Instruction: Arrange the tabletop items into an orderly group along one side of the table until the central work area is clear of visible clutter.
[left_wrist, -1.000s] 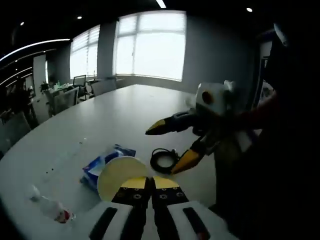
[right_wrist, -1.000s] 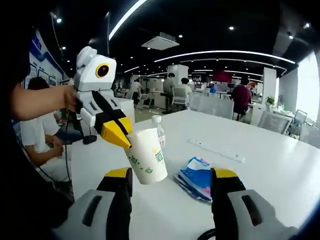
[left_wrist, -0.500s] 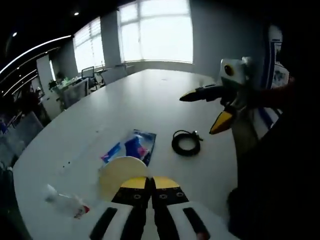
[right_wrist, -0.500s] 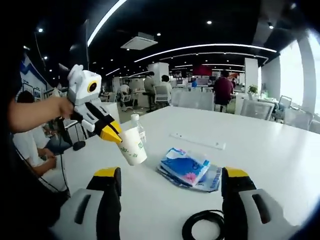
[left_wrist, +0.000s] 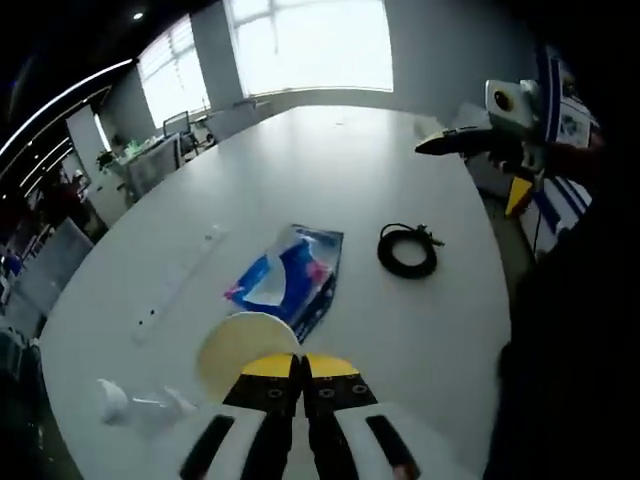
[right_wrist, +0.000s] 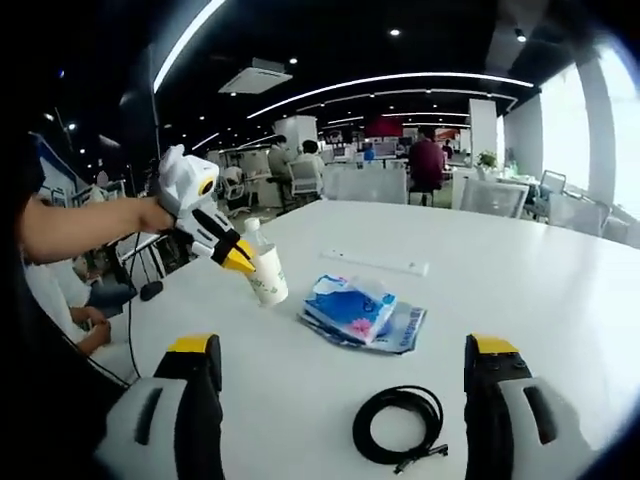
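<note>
My left gripper is shut on the rim of a white paper cup. In the right gripper view the cup, printed in green, hangs nearly upright from the left gripper, low over the white table. A clear plastic bottle is just behind it. A blue tissue pack lies mid-table, with a coiled black cable beside it. My right gripper is open wide with nothing between its jaws, above the cable. The right gripper is in the air off the table's edge.
A long white strip lies on the table beyond the tissue pack. The bottle is near the table's end. Office chairs and people fill the room behind. A person's arm holds the left gripper.
The left gripper has carried the cup away from the right gripper to a spot next to the bottle, and the cup has gone from tilted to nearly upright. The right gripper has drawn back, still open.
</note>
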